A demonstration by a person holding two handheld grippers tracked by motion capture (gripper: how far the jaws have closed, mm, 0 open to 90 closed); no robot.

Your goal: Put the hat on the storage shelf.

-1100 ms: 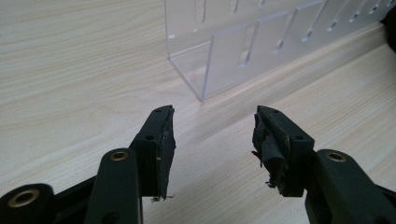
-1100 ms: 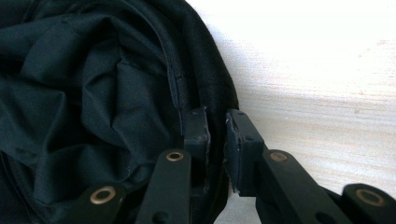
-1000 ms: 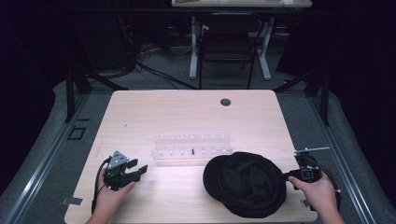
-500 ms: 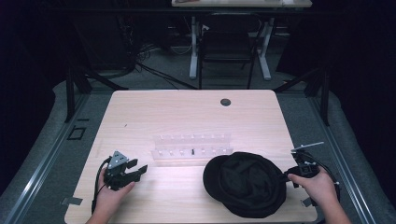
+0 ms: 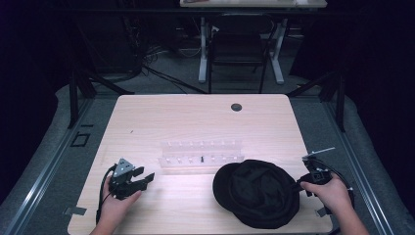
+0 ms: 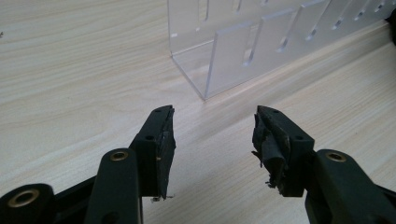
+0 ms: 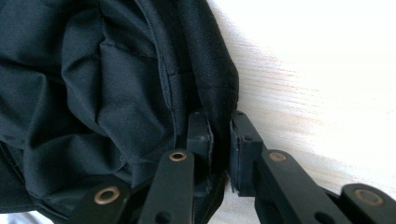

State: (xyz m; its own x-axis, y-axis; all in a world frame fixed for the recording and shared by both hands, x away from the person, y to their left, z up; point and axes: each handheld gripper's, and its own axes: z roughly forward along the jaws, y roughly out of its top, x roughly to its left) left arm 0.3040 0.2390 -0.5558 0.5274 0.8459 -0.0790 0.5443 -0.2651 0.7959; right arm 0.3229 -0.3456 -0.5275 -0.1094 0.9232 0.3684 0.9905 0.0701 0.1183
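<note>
Black fabric hat (image 5: 258,193) lying on pale wood counter (image 5: 195,117), near front right corner, just in front of clear acrylic rack (image 5: 200,154). Right claw (image 7: 219,135) at hat's right edge, jaws just closing, brim fabric pinched between pads. Left claw (image 6: 212,135) resting low over counter at front left, jaws spread wide, gripping nothing, pointed toward rack's near end, well apart from hat.

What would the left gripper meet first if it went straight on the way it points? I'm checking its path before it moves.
Most likely the near corner of the clear acrylic slotted rack: the left gripper, jaws open and empty, points at it over bare light wooden table. Depth is uncertain.
</note>
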